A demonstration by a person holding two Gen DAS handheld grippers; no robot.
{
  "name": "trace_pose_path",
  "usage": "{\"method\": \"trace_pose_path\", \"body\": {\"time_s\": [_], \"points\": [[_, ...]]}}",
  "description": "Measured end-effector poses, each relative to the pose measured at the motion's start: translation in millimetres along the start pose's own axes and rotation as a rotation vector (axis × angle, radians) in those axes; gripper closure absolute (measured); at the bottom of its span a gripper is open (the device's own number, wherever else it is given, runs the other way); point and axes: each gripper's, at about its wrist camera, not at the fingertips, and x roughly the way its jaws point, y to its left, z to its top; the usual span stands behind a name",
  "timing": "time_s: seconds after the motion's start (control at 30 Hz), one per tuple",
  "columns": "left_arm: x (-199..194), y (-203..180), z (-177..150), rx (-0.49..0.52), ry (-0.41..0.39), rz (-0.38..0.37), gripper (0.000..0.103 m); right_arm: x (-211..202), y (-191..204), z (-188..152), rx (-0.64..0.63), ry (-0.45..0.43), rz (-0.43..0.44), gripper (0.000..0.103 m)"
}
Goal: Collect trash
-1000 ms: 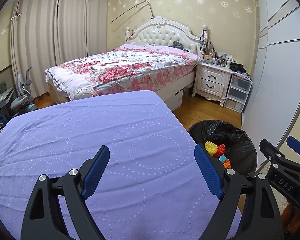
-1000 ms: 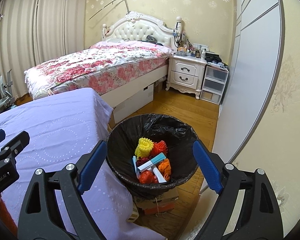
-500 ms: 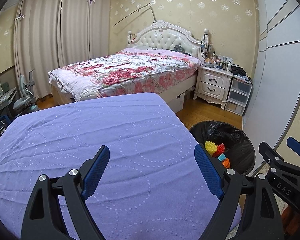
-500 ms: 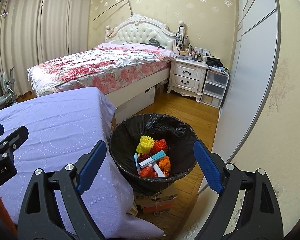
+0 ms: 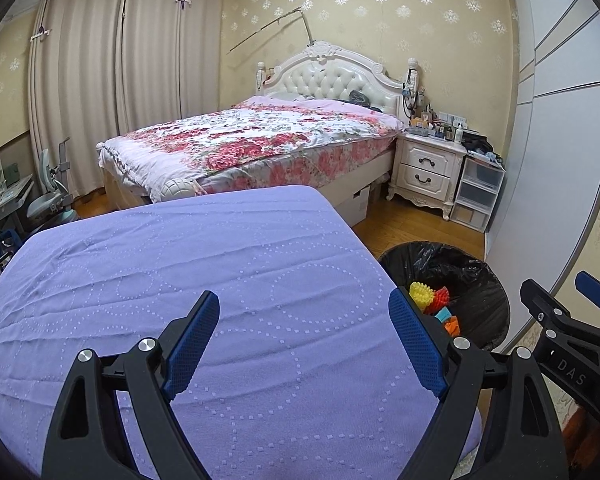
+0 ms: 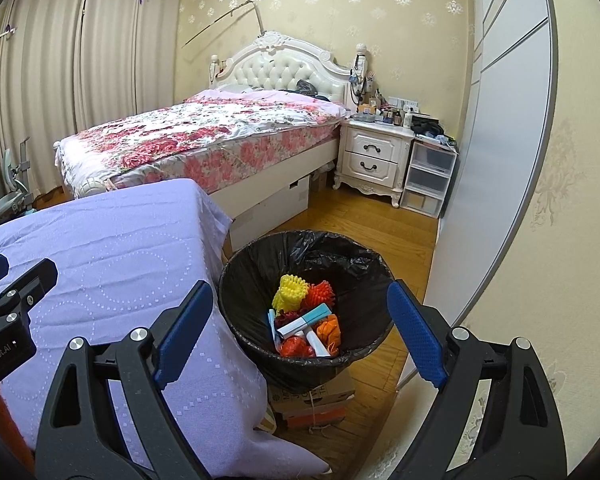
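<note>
Although nothing is left on the purple cloth (image 5: 228,280), worth judging the trash (image 6: 306,322) now lying in the black-lined bin (image 6: 364,356) beside the table: spiky yellow and orange balls, a teal-and-white tube, crumpled orange scraps. Probably light, soft and springy; balls best pinched across the middle, tube across its narrow width. Left gripper (image 5: 306,338) hovering over the cloth, jaws wide apart, holding nothing. Right gripper (image 6: 300,330) poised above the bin, jaws likewise spread and empty. Ample free room over the cloth; tighter at the table's right edge, with the bin just beside it and the wardrobe door (image 6: 496,160) near behind.
</note>
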Motion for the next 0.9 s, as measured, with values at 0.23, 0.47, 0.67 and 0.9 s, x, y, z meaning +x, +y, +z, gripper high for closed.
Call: {"method": "trace_pose_path", "body": {"time_s": [0.23, 0.47, 0.67, 0.9], "points": [[-0.4, -0.4, -0.3, -0.002, 0.000, -0.001, 0.019, -0.4, -0.3, 0.2, -0.001, 0.001, 0.001, 0.016], [-0.5, -0.1, -0.3, -0.001, 0.001, -0.001, 0.019, -1.5, -0.2, 1.7, -0.003, 0.000, 0.000, 0.016], [-0.2, 0.2, 0.1, -0.002, 0.001, -0.001, 0.019, -1.5, -0.1, 1.4, -0.004, -0.002, 0.001, 0.016], [-0.5, 0.3, 0.1, -0.002, 0.001, -0.001, 0.019, -2.8, 0.2, 2.2, -0.003, -0.001, 0.002, 0.016]]}}
